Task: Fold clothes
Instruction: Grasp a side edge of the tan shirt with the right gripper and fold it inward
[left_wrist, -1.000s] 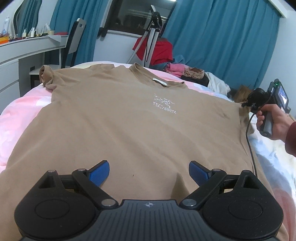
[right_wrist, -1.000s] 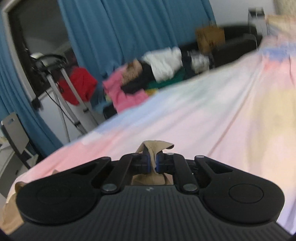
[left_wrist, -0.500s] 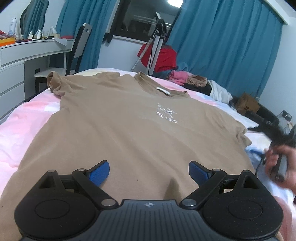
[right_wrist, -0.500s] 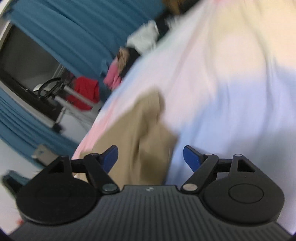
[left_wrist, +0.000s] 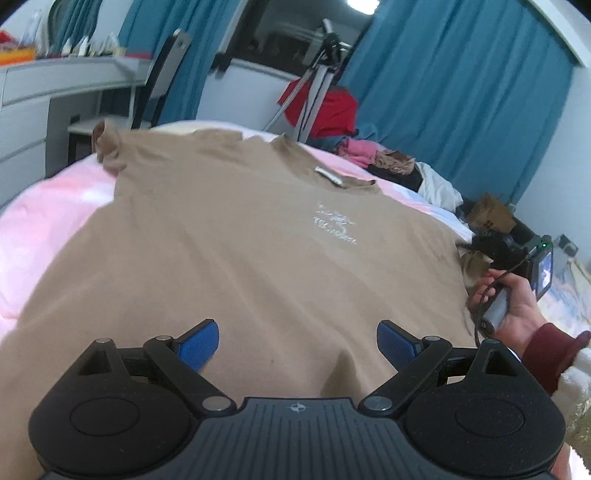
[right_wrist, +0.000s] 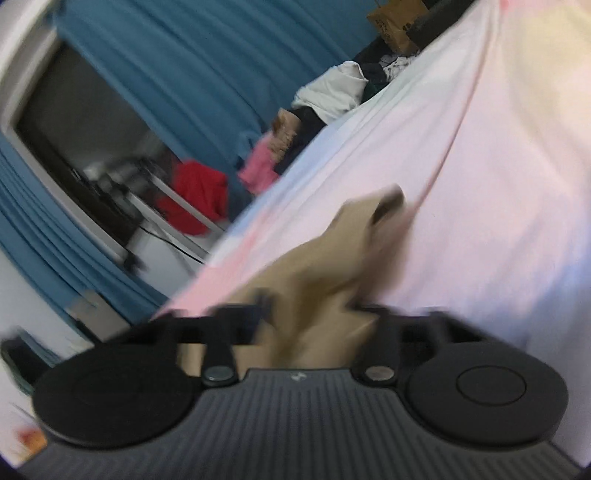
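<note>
1. Left wrist view: the tan T-shirt (left_wrist: 236, 236) lies spread face up on the bed (left_wrist: 48, 206), collar toward the blue curtains (left_wrist: 454, 92). The left gripper (left_wrist: 297, 341) hovers over the hem end of the shirt with its jaws wide apart and nothing between them.
2. At the sleeve on the shirt's right edge, the person's right hand (left_wrist: 513, 306) holds the right gripper (right_wrist: 314, 314).
3. In the blurred right wrist view, the right gripper's jaws are closing with bunched sleeve cloth (right_wrist: 332, 258) between them; whether the pads already press it I cannot tell.
4. Risk, as I judge it: the jaws may catch only a thin pinch of sleeve, which would slip out once lifted.
5. They might also catch the pink sheet (right_wrist: 480, 184) just under the sleeve, dragging bedding along with the fold.
6. With the hem end unheld, a pull on the sleeve could skew the whole shirt.
</note>
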